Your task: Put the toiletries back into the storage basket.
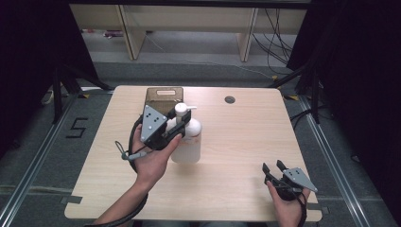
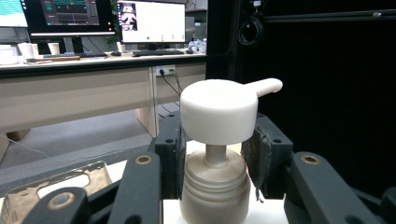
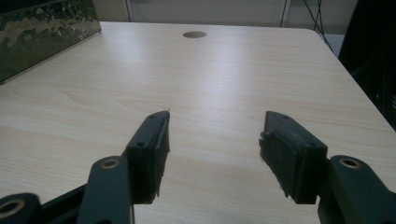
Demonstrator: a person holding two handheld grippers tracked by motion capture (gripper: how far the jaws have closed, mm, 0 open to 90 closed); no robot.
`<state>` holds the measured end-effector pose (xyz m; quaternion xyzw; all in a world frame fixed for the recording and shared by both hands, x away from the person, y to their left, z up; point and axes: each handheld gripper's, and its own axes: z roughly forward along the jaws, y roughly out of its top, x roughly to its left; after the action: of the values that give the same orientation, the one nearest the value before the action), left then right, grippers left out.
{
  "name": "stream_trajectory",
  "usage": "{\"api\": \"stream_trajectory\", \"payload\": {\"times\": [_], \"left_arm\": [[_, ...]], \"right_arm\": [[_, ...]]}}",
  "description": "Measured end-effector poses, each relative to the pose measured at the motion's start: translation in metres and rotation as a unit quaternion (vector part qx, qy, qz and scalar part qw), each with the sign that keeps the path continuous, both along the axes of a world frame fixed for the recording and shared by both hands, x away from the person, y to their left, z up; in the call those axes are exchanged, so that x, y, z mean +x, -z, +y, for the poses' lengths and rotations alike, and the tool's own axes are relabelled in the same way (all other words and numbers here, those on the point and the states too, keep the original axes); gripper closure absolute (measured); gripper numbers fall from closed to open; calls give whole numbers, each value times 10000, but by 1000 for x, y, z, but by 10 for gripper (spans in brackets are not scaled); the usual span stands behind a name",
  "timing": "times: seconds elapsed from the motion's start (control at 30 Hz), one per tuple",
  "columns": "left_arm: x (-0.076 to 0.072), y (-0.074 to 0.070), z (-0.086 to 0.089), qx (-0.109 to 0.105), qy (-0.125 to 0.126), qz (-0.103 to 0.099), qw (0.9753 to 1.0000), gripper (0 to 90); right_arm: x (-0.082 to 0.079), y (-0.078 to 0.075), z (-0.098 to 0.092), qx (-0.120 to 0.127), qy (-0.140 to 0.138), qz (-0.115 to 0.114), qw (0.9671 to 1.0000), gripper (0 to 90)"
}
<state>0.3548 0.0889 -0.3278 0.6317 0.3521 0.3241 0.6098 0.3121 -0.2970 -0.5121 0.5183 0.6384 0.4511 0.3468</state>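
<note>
Left gripper (image 2: 212, 175) jaws clamp pump bottle (image 1: 186, 142) at its ribbed collar; rigid, smooth plastic, likely top-heavy, best held below pump head; right gripper (image 3: 212, 154) wide open, empty.

Even overhead light, dark surrounds, soft focus up close.
High view: table (image 1: 227, 142) evenly lit, black curtains at both sides, short soft shadow under the bottle (image 1: 187, 137). Left gripper view: pump head (image 2: 218, 111) bright and slightly blurred, monitors behind glaring white, right half near black. Right gripper view: tabletop (image 3: 224, 79) shows pale sheen, jaws soft at the bottom edge.
</note>
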Motion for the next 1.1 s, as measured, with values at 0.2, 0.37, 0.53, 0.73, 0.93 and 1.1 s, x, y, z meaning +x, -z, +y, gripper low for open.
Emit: {"api": "stream_trajectory", "payload": {"times": [0.2, 0.37, 0.53, 0.73, 0.93, 1.1], "left_arm": [[1, -2, 8, -1, -75, -20, 10000, 604], [2, -6, 17, -31, -163, -22, 9999, 605], [4, -10, 24, -59, -234, -35, 9997, 605], [5, -14, 33, -91, -348, -75, 9993, 605], [7, -18, 42, -107, -452, -88, 9989, 605], [9, -19, 47, -115, -510, -90, 9986, 605]], "right_arm": [[0, 0, 0, 1, -2, 15, 10000, 425], [-2, 0, 3, 158, 91, 153, 9997, 425], [0, 0, 0, 11, -17, -28, 10000, 425], [-1, 1, 3, 200, 33, 56, 9998, 425], [-2, 0, 3, 182, 67, 117, 9997, 425], [-1, 1, 4, 215, 112, 26, 9997, 425]]}}
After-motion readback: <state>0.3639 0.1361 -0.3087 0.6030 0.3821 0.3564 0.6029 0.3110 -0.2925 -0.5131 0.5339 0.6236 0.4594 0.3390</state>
